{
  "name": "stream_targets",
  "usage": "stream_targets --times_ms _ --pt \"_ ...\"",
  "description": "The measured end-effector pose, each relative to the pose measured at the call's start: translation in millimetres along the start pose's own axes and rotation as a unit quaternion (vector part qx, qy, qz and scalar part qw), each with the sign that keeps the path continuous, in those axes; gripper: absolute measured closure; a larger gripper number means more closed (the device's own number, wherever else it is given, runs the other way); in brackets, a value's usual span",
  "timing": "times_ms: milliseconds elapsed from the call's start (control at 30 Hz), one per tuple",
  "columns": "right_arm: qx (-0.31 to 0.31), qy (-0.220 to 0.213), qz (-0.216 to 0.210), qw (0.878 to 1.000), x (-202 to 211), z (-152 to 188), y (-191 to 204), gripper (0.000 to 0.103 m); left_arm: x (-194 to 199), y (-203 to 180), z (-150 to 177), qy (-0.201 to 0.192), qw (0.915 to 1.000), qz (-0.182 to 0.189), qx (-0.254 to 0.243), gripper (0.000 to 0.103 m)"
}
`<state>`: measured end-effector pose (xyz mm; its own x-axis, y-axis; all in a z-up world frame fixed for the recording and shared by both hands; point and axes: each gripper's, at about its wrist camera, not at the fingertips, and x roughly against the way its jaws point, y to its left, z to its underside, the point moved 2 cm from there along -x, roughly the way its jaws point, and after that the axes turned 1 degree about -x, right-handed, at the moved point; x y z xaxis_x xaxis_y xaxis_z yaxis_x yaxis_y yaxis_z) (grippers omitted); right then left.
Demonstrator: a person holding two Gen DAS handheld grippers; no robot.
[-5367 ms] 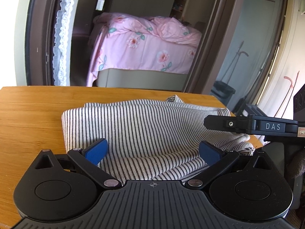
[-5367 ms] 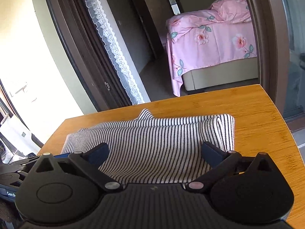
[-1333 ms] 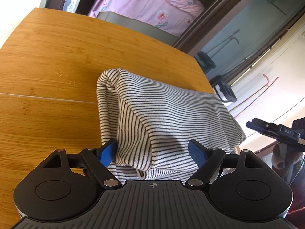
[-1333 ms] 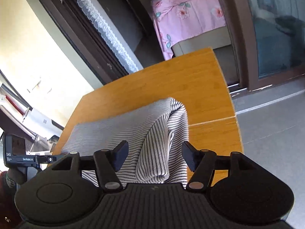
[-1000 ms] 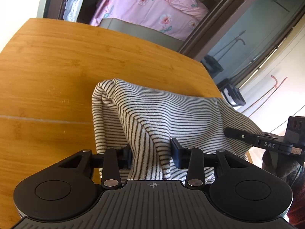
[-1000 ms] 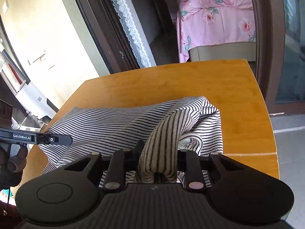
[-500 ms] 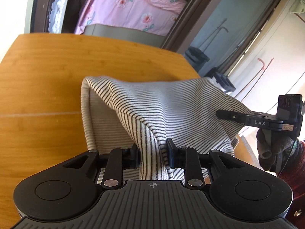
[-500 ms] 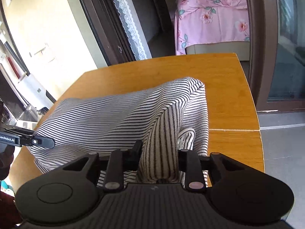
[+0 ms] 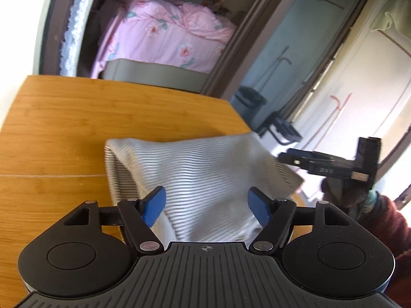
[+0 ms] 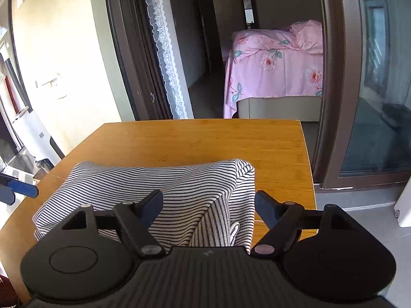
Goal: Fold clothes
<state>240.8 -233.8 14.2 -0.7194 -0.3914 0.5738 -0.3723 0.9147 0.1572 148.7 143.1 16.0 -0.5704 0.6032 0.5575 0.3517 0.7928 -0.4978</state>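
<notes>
Black-and-white striped knit garment [image 10: 164, 187]: folded, lying on my side of the honey-coloured bamboo table [image 10: 205, 141]. My left gripper [image 9: 206, 205] and right gripper [image 10: 209, 205]: jaws spread wide, released, the cloth between them ungripped.

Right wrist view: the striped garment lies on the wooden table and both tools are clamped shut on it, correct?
Not quite. The striped garment lies on the wooden table, but the right tool is open in the right wrist view, and the left tool is open in the left wrist view.
</notes>
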Motion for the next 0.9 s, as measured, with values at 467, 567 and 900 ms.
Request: stream_targets --times_ms 467,567,900 --pt "0.000 0.044 0.045 0.998 -42.1 33.4 2.9 0.005 -71.3 43.3 -14.6 0.018 0.9982 -0.022 0.054 0.023" --pt "0.024 0.043 0.043 0.998 -38.5 37.7 15.9 0.003 -86.0 51.0 -34.2 0.000 0.9982 -0.041 0.042 0.022" --pt "0.147 -0.054 0.023 0.987 17.0 21.9 97.8 0.003 -58.2 22.0 -38.5 -0.045 0.9861 -0.137 -0.082 0.007"
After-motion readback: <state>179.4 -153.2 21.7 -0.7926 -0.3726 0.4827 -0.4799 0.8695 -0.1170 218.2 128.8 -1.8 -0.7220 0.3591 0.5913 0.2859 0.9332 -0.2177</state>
